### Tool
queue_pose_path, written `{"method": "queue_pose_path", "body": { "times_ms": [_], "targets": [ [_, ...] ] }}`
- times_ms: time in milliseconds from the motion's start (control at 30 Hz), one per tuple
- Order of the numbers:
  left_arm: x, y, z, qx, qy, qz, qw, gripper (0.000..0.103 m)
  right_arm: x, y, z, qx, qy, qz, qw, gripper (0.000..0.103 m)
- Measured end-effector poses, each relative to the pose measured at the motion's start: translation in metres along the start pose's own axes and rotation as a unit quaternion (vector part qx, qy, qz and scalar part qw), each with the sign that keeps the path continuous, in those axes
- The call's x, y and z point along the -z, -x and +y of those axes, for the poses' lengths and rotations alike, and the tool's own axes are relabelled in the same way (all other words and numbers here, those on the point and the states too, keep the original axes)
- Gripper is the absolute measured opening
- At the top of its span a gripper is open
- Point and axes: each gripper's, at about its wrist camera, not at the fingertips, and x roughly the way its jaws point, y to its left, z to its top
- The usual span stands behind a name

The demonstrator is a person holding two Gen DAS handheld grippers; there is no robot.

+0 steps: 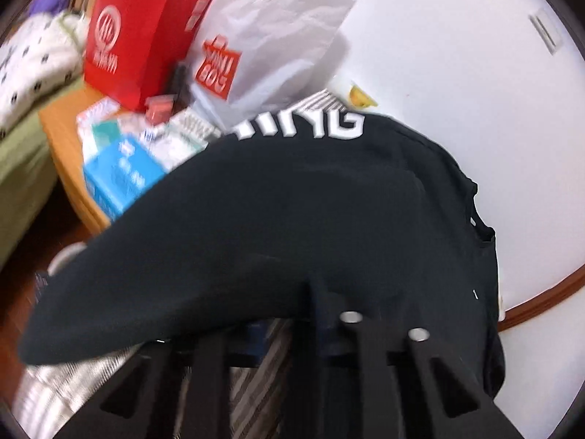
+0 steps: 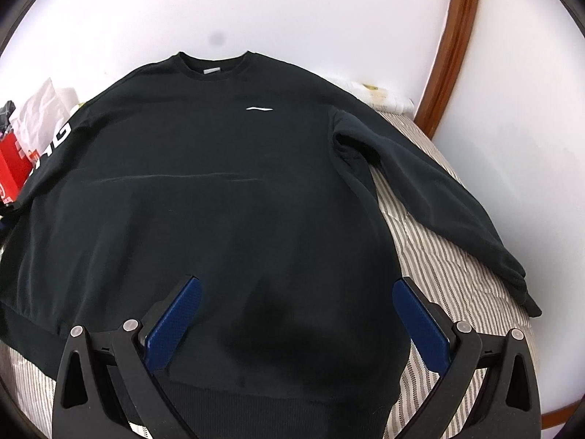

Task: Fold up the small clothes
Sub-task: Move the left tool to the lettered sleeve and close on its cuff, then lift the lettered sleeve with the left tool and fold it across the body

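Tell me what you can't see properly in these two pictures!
- Left claw tips, left wrist view: buried in the black sweatshirt, so what they pinch is hidden.
- Boxes on the side table, left wrist view: too blurred to read.
- Sleeve lettering, right wrist view: partly wrapped out of sight round the sleeve.
- Sweatshirt hem, right wrist view: cut off by the bottom edge and the open right claw.

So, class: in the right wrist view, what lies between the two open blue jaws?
Only the black sweatshirt: its lower front and hem fill the gap between the right gripper jaws, shown in the right wrist view.
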Motion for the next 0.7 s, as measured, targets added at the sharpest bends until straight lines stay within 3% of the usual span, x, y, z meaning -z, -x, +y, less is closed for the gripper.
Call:
{"method": "queue_pose_path", "body": {
  "times_ms": [100,167,400,533,700],
  "targets": [
    [-0.015,0.016,-0.026,-0.024,-0.050,-0.042,0.9976,0.009,0.001,-0.002,-0.004,-0.004,-0.007,-0.002,1.000,0.103],
    [-0.021,0.028,-0.044,-0.021,-0.079,-0.060,0.9948,0.007,0.002,-0.003,-0.006,-0.007,-0.008,-0.003,1.000,0.103],
    [-0.031,0.050,-0.146,0.033,-0.193,-0.100,0.9757,0.007,0.006,0.000,-0.018,-0.010,-0.023,-0.006,1.000,0.103],
    [-0.009,0.041,-0.211,0.066,-0.260,-0.087,0.9595,0.007,0.009,0.003,-0.026,0.001,-0.028,-0.008,1.000,0.103],
    [0.051,-0.002,-0.271,0.063,-0.351,-0.046,0.9332,0.007,0.014,0.000,-0.035,0.013,-0.036,0.002,0.999,0.103]
  ]
}}
